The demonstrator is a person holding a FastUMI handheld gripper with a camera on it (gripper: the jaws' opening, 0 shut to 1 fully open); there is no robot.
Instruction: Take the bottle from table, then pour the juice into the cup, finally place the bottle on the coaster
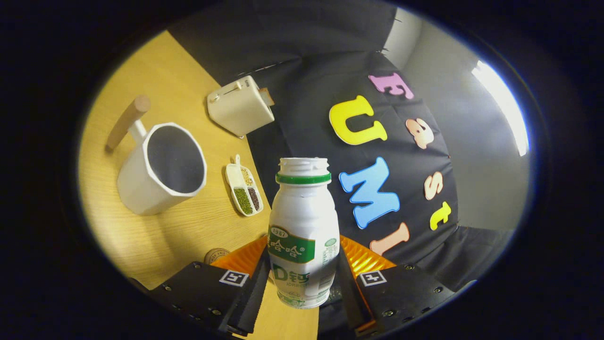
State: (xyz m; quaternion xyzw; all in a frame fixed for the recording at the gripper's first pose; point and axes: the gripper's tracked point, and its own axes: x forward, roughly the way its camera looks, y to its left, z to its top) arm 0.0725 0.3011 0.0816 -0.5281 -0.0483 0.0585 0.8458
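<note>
We see the gripper (302, 278) pinching the bottle (302, 236) — both fingers press on its lower body from either side, ribbed pads against smooth white plastic. The bottle is small and waisted, with a printed green-and-white label, a green ring under its neck and a threaded, uncapped mouth. It is held off the table (155, 236), whose surface is pale wood with a fine straight grain.

Beyond the fingers and to their left stands the cup (160, 170) — a matte white, faceted mug with an angular rim, a dark hollow inside and a round wooden peg of a handle. Just left of the left finger, the coaster (216, 256) peeks out as a round brownish disc lying on the table.

Between cup and bottle lies a small white divided dish (244, 185) of green and dark grains. Further back sits a cream, boxy toaster (240, 106).
</note>
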